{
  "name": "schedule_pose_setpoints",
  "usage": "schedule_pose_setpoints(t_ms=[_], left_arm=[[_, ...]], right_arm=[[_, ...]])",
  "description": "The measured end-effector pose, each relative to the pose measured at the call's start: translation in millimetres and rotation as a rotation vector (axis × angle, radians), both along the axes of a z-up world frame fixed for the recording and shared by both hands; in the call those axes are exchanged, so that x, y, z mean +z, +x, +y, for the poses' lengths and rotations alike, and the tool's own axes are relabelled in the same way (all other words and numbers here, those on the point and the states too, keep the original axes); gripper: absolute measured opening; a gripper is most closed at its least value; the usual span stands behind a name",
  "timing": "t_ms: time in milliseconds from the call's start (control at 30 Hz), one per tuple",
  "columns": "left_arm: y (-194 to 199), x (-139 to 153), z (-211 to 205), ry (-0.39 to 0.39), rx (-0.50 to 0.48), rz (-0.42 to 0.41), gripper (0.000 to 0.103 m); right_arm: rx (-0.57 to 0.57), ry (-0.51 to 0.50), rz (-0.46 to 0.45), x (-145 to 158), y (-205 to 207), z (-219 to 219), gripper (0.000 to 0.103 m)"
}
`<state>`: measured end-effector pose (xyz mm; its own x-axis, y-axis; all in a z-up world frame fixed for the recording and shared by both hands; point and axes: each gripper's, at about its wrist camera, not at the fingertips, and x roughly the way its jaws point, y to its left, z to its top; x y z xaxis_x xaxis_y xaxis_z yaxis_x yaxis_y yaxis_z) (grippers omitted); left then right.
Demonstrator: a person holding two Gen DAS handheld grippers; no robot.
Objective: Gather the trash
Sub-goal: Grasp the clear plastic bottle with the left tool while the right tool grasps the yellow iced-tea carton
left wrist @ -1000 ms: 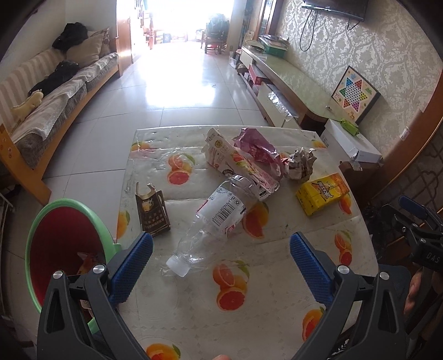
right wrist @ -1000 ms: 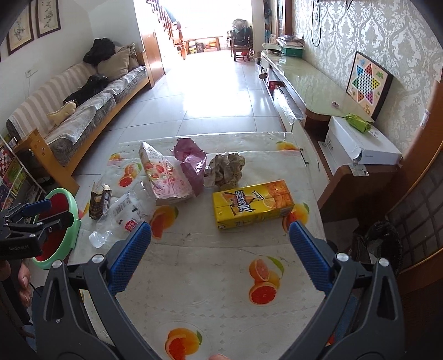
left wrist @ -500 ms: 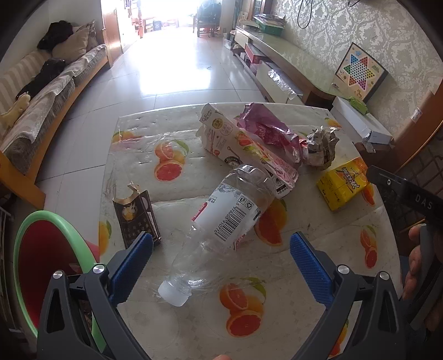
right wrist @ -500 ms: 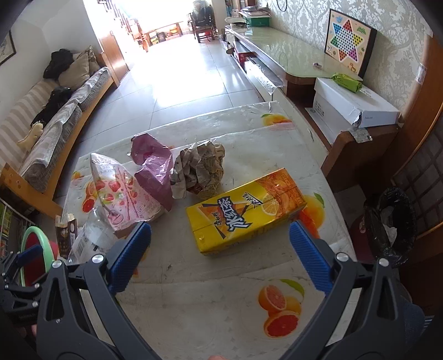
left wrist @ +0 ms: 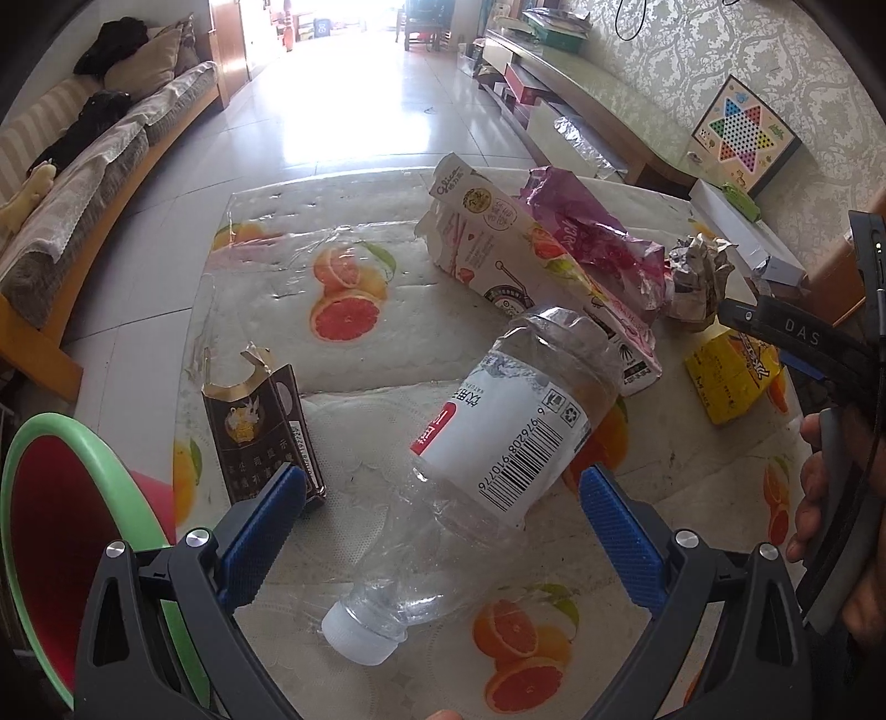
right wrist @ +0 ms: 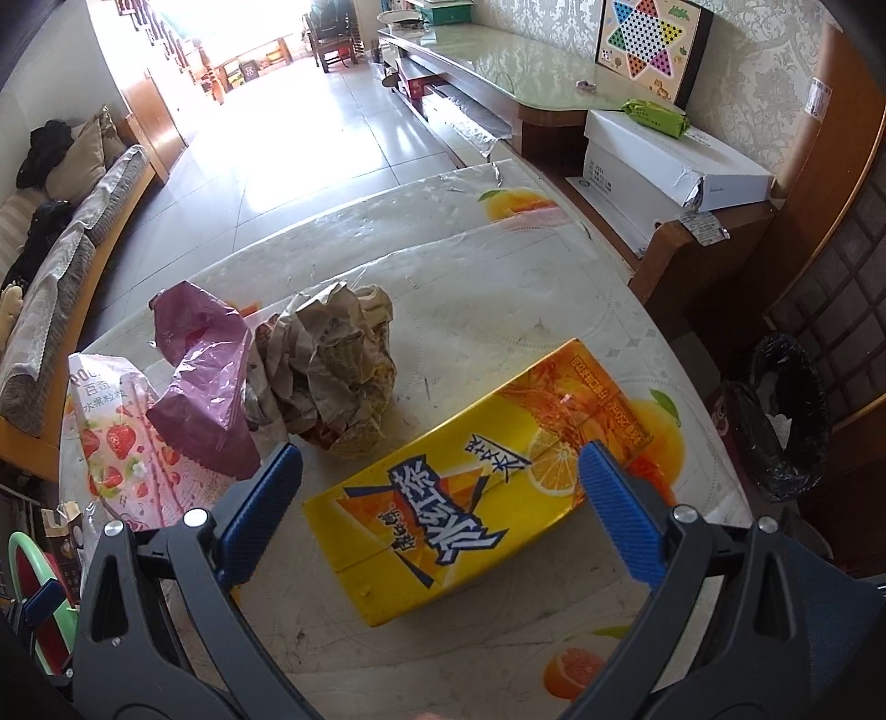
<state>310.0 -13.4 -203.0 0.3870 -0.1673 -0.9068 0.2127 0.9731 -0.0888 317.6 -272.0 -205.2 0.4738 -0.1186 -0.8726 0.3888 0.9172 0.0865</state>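
Left wrist view: left gripper, blue ribbed pads, jaws wide, hangs low over the table with the orange-print plastic cover, straddling one crushed clear plastic bottle that lies on its side, white cap toward the camera, white label with barcode 6 976208 910776 and a red patch. One dark brown opened cigarette pack just left of the bottle, touching the left pad. One white-pink snack box behind the bottle, "Glico" readable on its end; one crumpled purple foil bag resting on it; one crumpled brown paper ball to the right; one yellow drink carton partly behind the other tool, which reads "DAS". One green-rimmed red bin at the table's left edge. A hand grips the other tool's handle at far right. Right wrist view: right gripper, jaws wide, held low over the yellow carton, which lies flat between the pads, Chinese lettering and orange slices printed on it. Paper ball, purple bag and strawberry-print box sit left of it, touching in a row. Chinese checkers board leans on the wall.
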Motion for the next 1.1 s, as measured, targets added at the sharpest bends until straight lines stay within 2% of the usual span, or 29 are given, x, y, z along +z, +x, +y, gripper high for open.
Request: schedule_pose_setpoints(t_ms=[233, 600, 867, 1100], left_arm=[[8, -16, -7, 0.015, -0.018, 0.017, 0.095], [12, -24, -12, 0.014, -0.021, 0.031, 0.095], [15, -31, -18, -0.005, -0.031, 0.040, 0.095], [14, -32, -10, -0.018, -0.013, 0.043, 0.095]], right_arm=[[-0.008, -0.082, 0.009, 0, 0, -1, 0.098], [-0.026, -0.084, 0.043, -3, -2, 0, 0.098], [-0.123, -0.066, 0.084, -10, -14, -2, 0.098], [-0.074, -0.044, 0.105, -27, -4, -1, 0.098]])
